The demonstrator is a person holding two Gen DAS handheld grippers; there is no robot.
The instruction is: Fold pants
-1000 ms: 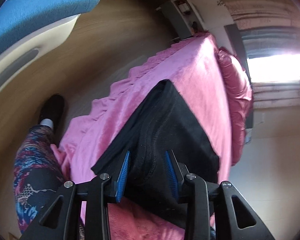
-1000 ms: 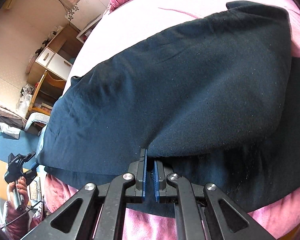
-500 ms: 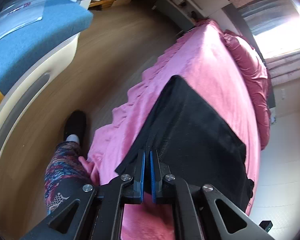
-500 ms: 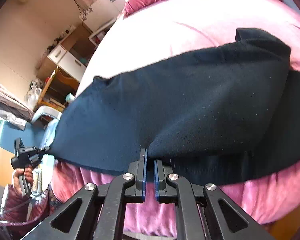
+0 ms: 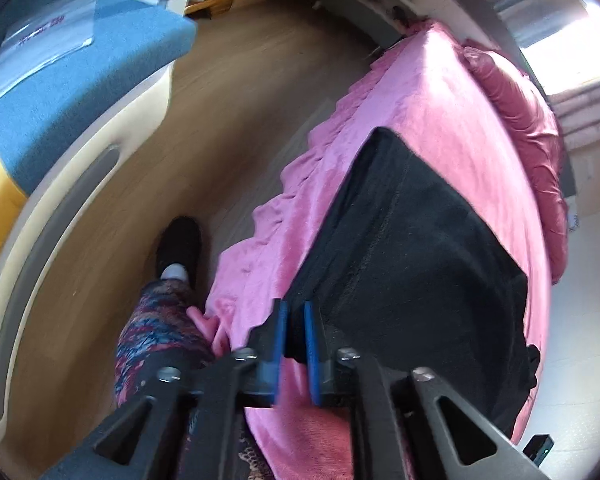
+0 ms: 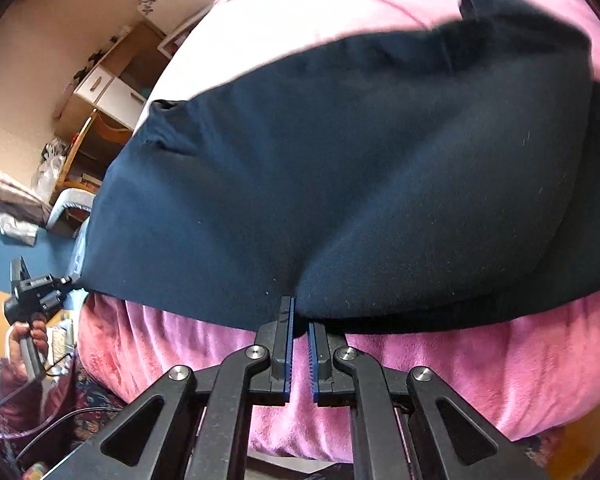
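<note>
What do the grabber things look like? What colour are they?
Each hand-held gripper, left and right, is a black frame with triangle cut-outs, silver screws and two flat fingers lined with ridged blue pads. In the right view, the hand on the left one's black handle wears a dark red sleeve, with a thin black cable.

One pants, two tongs, one bed.
</note>
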